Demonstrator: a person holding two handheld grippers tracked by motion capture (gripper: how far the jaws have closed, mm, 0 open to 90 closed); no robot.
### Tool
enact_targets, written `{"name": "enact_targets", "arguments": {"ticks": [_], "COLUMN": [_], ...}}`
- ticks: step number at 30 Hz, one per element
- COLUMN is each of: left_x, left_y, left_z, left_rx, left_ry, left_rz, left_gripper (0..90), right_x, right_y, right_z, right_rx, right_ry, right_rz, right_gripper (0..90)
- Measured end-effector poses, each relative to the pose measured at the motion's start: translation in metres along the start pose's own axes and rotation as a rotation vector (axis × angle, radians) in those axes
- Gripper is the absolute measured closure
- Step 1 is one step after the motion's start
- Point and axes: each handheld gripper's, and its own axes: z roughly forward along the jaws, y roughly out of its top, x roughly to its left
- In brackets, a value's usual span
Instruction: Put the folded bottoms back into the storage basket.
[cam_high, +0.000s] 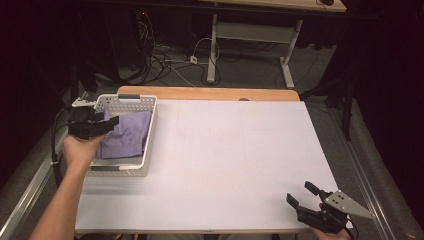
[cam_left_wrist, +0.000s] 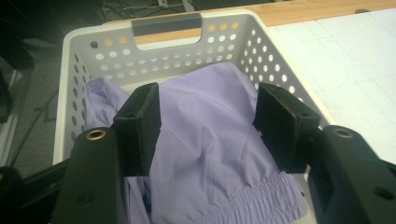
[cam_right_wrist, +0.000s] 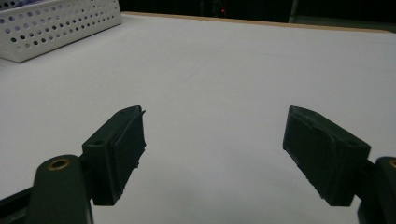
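Over the basket (cam_left_wrist: 70, 93), left claw (cam_left_wrist: 208, 119) gapes above purple cloth (cam_left_wrist: 210, 154); right claw (cam_right_wrist: 212, 154) gapes near table edge.

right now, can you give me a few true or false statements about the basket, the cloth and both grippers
1. The purple cloth lies inside the white basket. True.
2. The left gripper is shut on the cloth. False: its jaws stand open above it.
3. The right gripper is over the basket. False: it is at the table's near right corner, far from the basket.
4. The right gripper's jaws are open with nothing between them. True.
5. The basket's walls are perforated. True.
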Motion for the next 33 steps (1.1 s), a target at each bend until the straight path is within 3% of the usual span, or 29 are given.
{"name": "enact_targets", "arguments": {"ticks": [33], "left_x": [-0.029], "left_y": [-0.010], "left_z": [-0.036], "left_rx": [-0.099], "left_ry": [-0.104], "left_rz": [0.086], "left_gripper": [39.7], "right_x": [-0.007], "right_y": [0.000], "right_z": [-0.003], "right_rx": [-0.015], "right_ry": [-0.009], "right_rz": [0.016], "right_gripper": [22.0]}}
